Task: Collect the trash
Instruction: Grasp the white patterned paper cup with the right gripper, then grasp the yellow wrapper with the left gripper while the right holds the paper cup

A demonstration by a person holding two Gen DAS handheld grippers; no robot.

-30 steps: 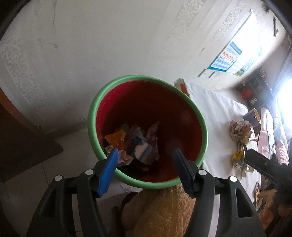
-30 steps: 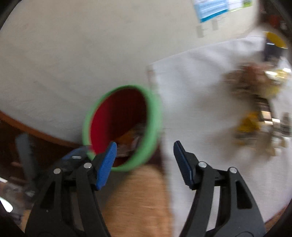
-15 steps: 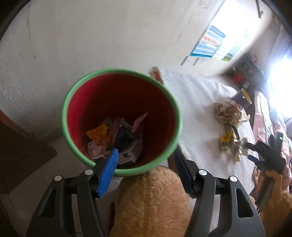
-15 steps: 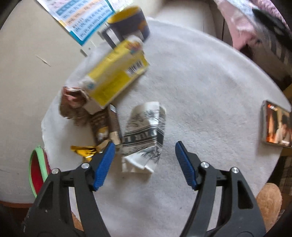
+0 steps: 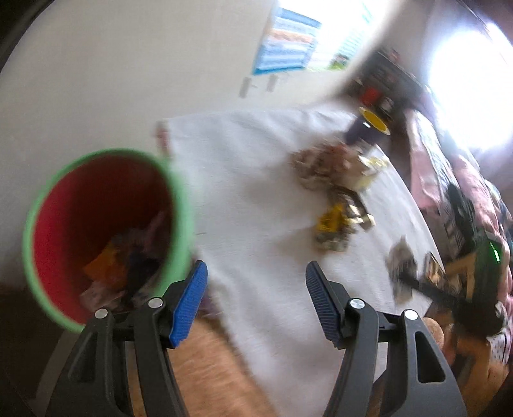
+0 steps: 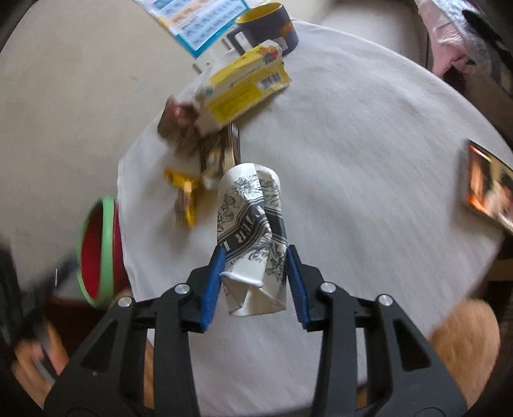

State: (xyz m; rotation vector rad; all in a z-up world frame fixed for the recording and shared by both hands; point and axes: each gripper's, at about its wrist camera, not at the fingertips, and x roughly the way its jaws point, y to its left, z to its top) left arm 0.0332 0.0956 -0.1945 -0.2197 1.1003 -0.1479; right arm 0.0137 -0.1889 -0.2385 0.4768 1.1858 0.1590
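Since a moment ago the right hand-held gripper is closing on the crumpled paper cup; the left stays apart, empty.

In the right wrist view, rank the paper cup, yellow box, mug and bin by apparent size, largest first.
1. Paper cup, nearest the camera, which inflates it.
2. Yellow box.
3. Bin and mug: too alike to rank; the bin shows edge-on.

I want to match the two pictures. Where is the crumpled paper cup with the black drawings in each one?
Left wrist: blurry, far right, the crumpled paper cup at the table's edge.
Right wrist: centre, between the closing pads of the right gripper.
Shared landmark: the red bin with the green rim.
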